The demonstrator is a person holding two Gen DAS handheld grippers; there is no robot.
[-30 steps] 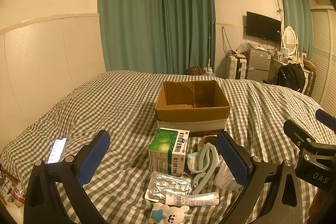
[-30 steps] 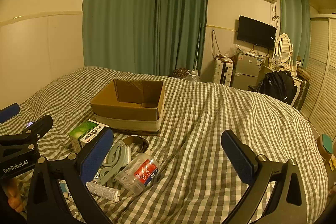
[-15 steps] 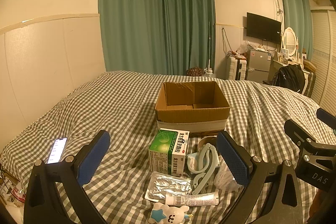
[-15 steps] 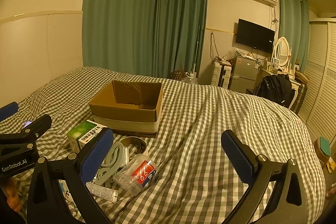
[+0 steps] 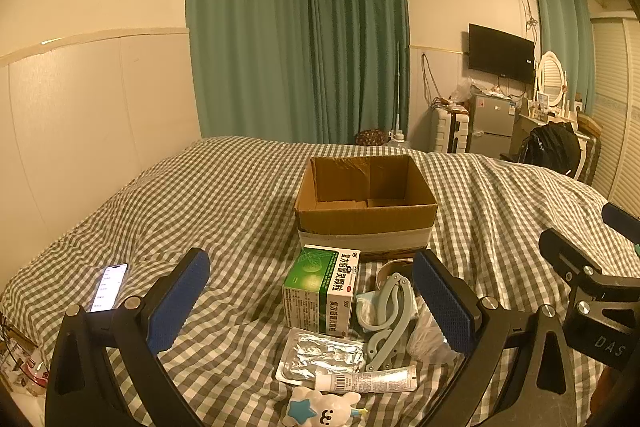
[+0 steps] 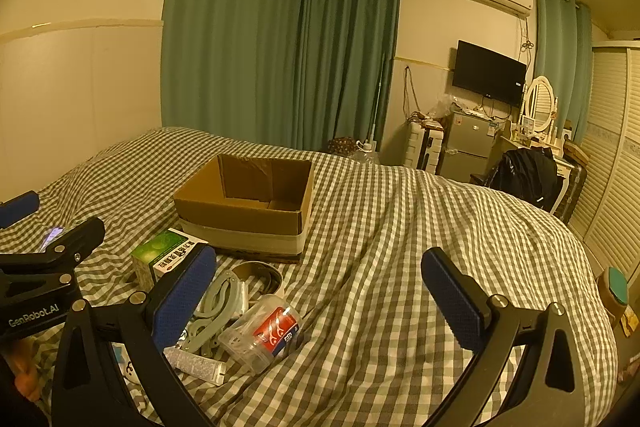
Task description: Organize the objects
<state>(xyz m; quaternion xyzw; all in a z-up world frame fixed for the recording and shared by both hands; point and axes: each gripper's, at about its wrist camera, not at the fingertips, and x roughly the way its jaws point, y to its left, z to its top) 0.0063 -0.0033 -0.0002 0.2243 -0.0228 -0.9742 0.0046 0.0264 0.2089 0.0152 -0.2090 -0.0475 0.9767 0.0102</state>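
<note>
An open, empty cardboard box (image 5: 366,203) (image 6: 244,211) stands on the checked bed. In front of it lie a green medicine box (image 5: 322,287) (image 6: 166,257), a pale blue folding hanger (image 5: 386,319) (image 6: 218,311), a foil blister pack (image 5: 322,357), a white tube (image 5: 366,383) (image 6: 196,365), a star plush toy (image 5: 320,409), a dark ring (image 6: 258,273) and a clear plastic jar with a red label (image 6: 262,335). My left gripper (image 5: 312,303) is open above the pile. My right gripper (image 6: 320,301) is open, right of the pile.
A lit phone (image 5: 109,285) lies on the bed at the left. The bed's right edge drops toward a wardrobe (image 6: 612,187), a desk with a black backpack (image 6: 524,179) and a small fridge (image 6: 468,143). Green curtains (image 5: 296,39) hang behind.
Both grippers stay open and nearly still. The right wrist view has drifted slightly, so the box and pile sit a little further left.
</note>
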